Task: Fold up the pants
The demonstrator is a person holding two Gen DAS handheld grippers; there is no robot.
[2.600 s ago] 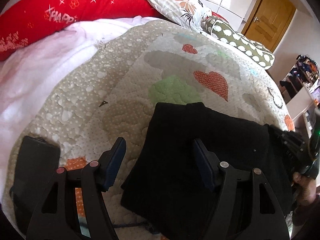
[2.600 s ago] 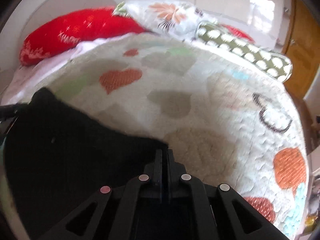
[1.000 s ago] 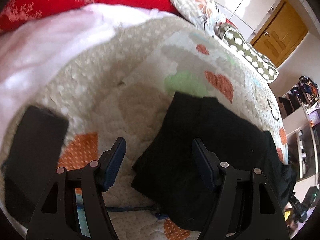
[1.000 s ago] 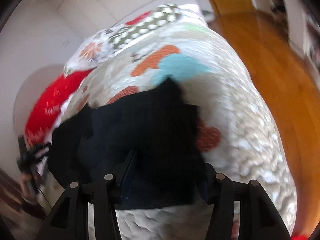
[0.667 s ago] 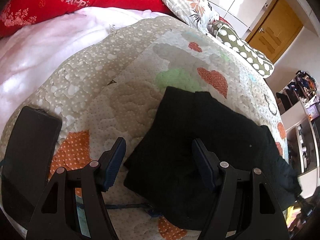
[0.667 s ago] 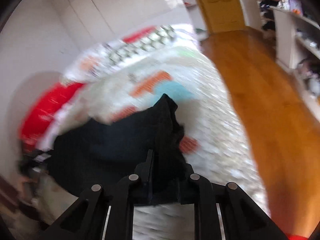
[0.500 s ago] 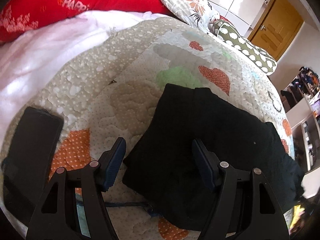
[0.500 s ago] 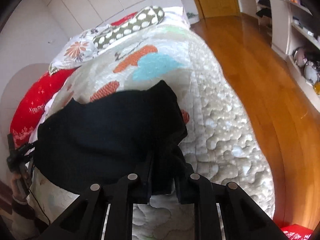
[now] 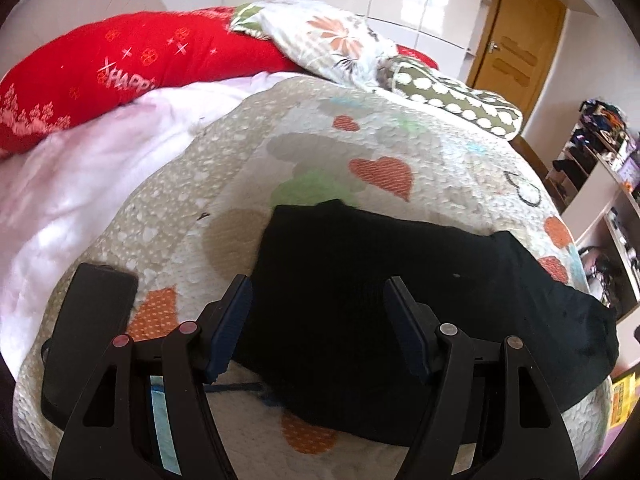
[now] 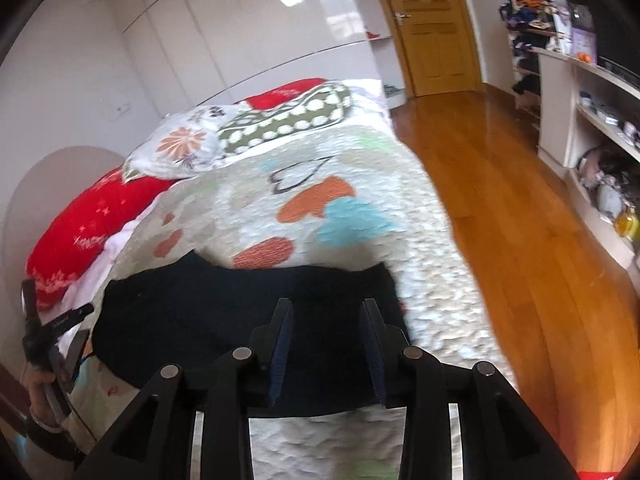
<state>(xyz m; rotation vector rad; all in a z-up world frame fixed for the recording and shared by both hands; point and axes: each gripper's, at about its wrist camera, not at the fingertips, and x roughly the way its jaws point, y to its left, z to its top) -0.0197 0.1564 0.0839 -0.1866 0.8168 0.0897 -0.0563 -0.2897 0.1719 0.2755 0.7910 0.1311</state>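
The black pants (image 9: 400, 288) lie folded flat on the quilted heart-patterned bedspread (image 9: 360, 152). My left gripper (image 9: 318, 320) is open and empty, above the left end of the pants. In the right wrist view the pants (image 10: 224, 320) lie across the near part of the bed. My right gripper (image 10: 326, 336) is open and empty, just above the right end of the pants. The left gripper shows at the far left of that view (image 10: 48, 332).
A black phone-like slab (image 9: 88, 328) lies on the bed at the left. Red (image 9: 120, 64), floral (image 9: 328, 48) and dotted green (image 9: 452, 96) pillows line the head. Wooden floor (image 10: 520, 208), a door (image 10: 436, 28) and shelves (image 10: 600, 128) are to the right.
My right gripper was shut on the right end of the pants, laid it down on the bed and opened. My left gripper stayed open and tilted up slightly.
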